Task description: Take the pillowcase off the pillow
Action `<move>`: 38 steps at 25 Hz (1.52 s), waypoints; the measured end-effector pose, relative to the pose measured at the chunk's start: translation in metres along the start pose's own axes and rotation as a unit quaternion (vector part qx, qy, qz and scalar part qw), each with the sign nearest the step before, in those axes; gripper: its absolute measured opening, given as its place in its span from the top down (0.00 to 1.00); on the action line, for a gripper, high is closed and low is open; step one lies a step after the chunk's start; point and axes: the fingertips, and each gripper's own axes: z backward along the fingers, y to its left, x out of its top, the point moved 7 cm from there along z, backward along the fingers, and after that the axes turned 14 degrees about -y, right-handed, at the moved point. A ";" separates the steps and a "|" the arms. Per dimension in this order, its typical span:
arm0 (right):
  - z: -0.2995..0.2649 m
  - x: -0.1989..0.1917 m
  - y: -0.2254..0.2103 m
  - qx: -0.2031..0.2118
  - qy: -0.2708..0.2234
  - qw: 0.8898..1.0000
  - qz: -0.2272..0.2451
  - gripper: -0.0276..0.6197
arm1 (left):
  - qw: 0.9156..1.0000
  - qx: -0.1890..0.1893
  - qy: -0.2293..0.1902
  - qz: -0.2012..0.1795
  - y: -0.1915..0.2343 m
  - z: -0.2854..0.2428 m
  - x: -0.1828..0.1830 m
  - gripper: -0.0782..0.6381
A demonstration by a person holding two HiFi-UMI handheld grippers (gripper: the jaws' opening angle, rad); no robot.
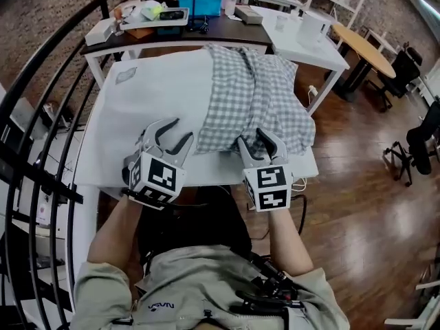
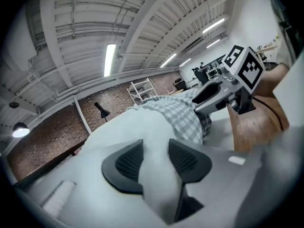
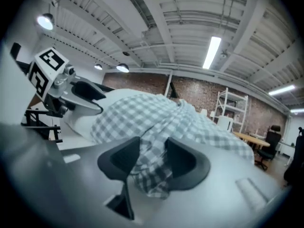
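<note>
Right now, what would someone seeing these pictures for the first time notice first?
The grey checked pillowcase lies bunched over the right side of the white pillow in the head view. At the near edge, the left gripper straddles bare pillow and the right gripper straddles checked cloth, both with jaws apart.

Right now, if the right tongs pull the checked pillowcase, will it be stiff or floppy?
Probably floppy: the checked pillowcase lies bunched in folds. It is likely light, since a fold droops between the right tongs. It may drag on the white pillow rather than slide free.
</note>
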 end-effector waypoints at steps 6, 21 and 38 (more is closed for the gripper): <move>-0.007 -0.002 -0.009 -0.062 0.002 0.995 0.073 0.86 | 0.999 0.010 -0.024 0.018 0.017 0.007 0.006 0.83; 0.089 -0.052 -0.179 -0.290 0.064 0.954 0.039 0.95 | 0.978 0.177 -0.022 0.111 0.106 0.068 -0.047 0.87; -0.033 0.072 -0.082 -0.033 -0.103 0.994 0.008 0.78 | 0.996 0.076 -0.025 -0.049 0.105 -0.015 0.037 0.57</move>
